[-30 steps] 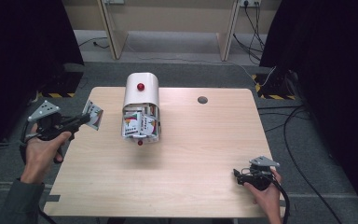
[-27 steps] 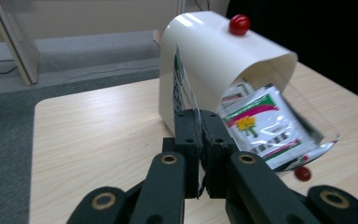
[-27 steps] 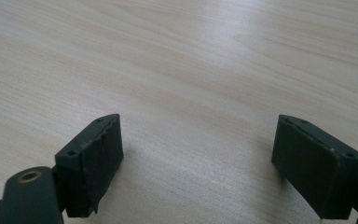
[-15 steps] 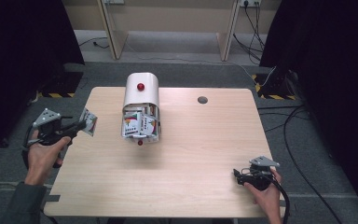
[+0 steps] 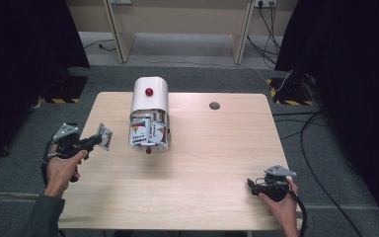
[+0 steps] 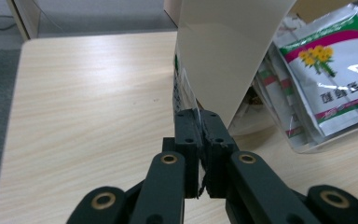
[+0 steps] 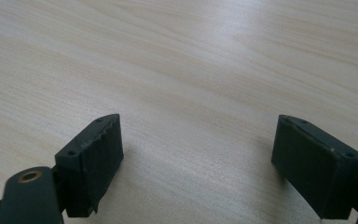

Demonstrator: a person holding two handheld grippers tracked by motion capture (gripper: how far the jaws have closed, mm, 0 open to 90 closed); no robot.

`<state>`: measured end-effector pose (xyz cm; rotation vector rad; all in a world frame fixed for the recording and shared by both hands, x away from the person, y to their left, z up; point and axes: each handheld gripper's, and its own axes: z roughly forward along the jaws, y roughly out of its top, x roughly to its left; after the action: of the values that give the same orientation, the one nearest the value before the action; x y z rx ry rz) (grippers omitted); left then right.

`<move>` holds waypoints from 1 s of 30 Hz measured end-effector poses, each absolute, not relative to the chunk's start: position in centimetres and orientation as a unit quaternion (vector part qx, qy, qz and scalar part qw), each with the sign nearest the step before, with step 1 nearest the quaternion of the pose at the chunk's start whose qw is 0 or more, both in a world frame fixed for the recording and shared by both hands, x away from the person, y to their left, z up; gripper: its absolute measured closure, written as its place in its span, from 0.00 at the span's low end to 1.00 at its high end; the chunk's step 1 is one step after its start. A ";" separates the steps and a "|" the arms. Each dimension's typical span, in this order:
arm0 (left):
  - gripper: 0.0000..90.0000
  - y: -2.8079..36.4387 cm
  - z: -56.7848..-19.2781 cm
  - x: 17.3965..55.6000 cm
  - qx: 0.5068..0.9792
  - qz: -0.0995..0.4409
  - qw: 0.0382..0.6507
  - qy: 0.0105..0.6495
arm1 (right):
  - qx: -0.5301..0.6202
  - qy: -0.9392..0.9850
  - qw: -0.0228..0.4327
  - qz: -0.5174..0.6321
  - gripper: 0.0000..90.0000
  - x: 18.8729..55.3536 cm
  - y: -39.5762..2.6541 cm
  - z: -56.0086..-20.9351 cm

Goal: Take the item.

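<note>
A sachet point(image 5: 104, 137) is pinched in the closed jaws of the left gripper point(image 5: 94, 140) by the worktop's point(image 5: 217, 148) left edge, beside the dispenser point(image 5: 149, 113). The right gripper point(image 5: 253, 184), jaws wide apart and empty, is held at the near right corner.

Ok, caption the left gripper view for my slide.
Left gripper shut on a flat beige sachet above the pale wooden table.

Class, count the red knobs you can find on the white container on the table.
2: one red knob on the white container's rounded top, another red knob below its open front. Others may be hidden.
</note>
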<state>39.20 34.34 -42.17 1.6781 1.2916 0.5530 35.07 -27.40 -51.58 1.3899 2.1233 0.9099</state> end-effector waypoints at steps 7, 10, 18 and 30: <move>0.96 33.5 -44.3 40.2 0.678 0.200 0.462 0.535 | 0.503 0.768 0.221 0.329 0.19 35.1 -27.4 -51.6; 0.96 33.0 -44.9 40.5 0.680 0.196 0.461 0.536 | 0.503 0.768 0.221 0.329 0.19 35.1 -27.4 -51.6; 0.96 32.3 -45.9 41.2 0.684 0.196 0.456 0.534 | 0.502 0.768 0.221 0.329 0.19 35.1 -27.4 -51.6; 0.96 32.6 -47.1 41.2 0.672 0.187 0.471 0.540 | 0.503 0.768 0.221 0.329 0.19 35.1 -27.4 -51.6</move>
<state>41.18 32.62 -47.08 1.6456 1.3237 0.4570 35.06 -27.40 -51.58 1.3898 2.1239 0.9107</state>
